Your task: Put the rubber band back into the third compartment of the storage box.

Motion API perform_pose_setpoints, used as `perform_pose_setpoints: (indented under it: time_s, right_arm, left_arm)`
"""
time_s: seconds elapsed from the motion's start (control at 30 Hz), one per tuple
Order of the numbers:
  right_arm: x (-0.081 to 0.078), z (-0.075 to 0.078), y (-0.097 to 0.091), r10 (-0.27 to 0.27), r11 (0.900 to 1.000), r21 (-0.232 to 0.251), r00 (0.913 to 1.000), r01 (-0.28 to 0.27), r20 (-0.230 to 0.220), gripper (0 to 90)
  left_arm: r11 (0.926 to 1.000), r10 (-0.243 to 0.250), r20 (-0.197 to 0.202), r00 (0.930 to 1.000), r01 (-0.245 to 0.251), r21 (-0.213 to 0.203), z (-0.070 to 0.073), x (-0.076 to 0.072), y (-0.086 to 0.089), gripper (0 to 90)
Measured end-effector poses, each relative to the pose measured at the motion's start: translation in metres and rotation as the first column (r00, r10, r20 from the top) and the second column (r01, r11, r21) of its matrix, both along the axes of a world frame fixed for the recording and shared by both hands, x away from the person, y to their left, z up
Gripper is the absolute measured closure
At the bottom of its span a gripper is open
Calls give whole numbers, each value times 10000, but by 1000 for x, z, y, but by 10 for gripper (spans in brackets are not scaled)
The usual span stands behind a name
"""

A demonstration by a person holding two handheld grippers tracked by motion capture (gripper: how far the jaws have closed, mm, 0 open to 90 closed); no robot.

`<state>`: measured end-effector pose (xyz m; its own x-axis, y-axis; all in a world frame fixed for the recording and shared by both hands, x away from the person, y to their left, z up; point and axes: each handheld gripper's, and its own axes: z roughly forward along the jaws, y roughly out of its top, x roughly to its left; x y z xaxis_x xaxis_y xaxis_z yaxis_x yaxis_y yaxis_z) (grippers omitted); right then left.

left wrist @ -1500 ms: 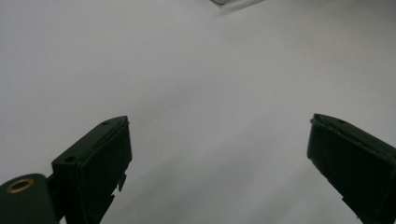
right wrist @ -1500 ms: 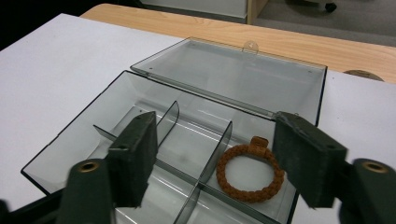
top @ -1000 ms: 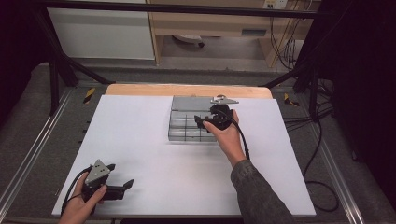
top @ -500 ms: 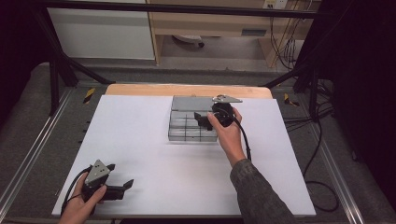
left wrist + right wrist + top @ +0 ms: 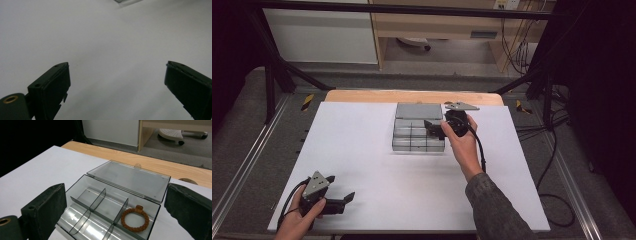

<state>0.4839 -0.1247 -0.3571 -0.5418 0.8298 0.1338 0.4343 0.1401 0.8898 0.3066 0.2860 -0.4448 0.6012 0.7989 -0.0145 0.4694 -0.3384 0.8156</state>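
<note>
- Right gripper view puts the braided orange bracelet [image 5: 135, 220] at lower centre of the frame, lying flat in the end compartment of the clear divided box [image 5: 82, 185] — close to the grey divider [image 5: 120, 211] on one side and the box's end wall on the other.
- The box lid [image 5: 130, 179] lies swung fully back at centre frame, so we judge nothing blocks a descent from above.
- We see the right gripper [image 5: 437, 128] over the box at centre of the high view, its jaws spread wide and holding nothing.
- Judging the step as a reach for the bracelet, we would narrow the jaws before going down — at this spread one jaw would likely land on the divider or the wall.
- We would come in steeply and take one side of the ring, one jaw inside the loop and one outside, rather than try to span it.
- A soft braid may flatten; we would close gently and lift straight up, clear of the divider.
- The left gripper [image 5: 341, 199] rests at lower left of the high view on the white table sheet [image 5: 362, 150], well apart from the box; the left gripper view shows its jaws spread and empty.
</note>
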Motion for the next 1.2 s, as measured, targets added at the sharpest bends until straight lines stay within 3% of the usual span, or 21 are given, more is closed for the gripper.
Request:
perform_pose_setpoints:
  time_s: [0.6,1.2]
  right_arm:
    - [-40,16,-48,176,9986,483,9981,-205,587,28]
    - [-68,21,-78,280,9981,520,9939,-337,1064,35]
  left_arm:
    - [9995,291,47,9996,-290,-108,0,-1,4,60]
    - [9984,523,61,9986,-522,-220,-1,-1,6,61]
